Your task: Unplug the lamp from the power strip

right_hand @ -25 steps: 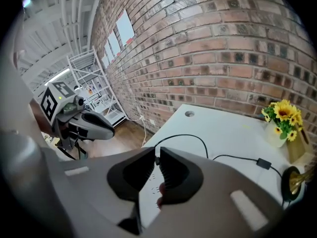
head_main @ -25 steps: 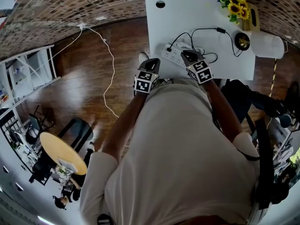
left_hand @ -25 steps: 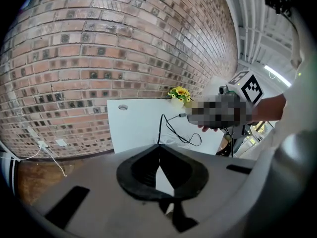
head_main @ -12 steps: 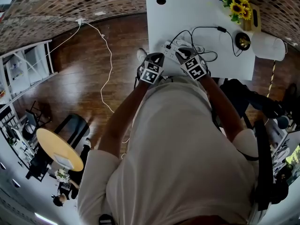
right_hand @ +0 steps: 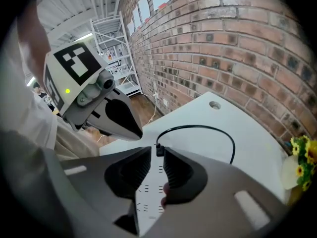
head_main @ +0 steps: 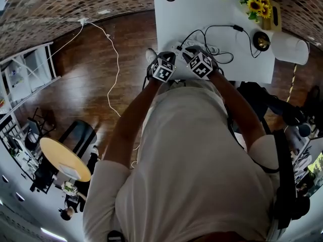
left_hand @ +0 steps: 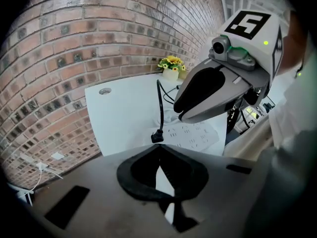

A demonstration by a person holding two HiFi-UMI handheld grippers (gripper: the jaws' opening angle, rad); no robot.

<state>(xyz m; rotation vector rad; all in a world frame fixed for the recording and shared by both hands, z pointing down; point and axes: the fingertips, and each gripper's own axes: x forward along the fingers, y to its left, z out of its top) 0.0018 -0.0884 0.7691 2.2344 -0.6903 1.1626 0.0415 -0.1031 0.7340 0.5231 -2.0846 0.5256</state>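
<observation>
Two right gripper (right_hand: pixel 157 153) fingers are just opening, gripping nothing; the plug (right_hand: pixel 159 149) is standing upright on the power strip (right_hand: pixel 148 192), just beyond their tips, centre frame. Left gripper (left_hand: pixel 159 147) fingers are lying together.

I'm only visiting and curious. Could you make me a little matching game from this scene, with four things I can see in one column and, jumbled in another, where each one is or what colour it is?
Things
1. power strip
2. black plug
3. sunflowers
4. white cord

Descriptions
A. trails across the wooden floor
B. yellow, at the far corner of the table, by the brick wall
C. white, lying flat on the table
D. seated in a socket at the strip's end

Pairs: 1-C, 2-D, 3-B, 4-A
</observation>
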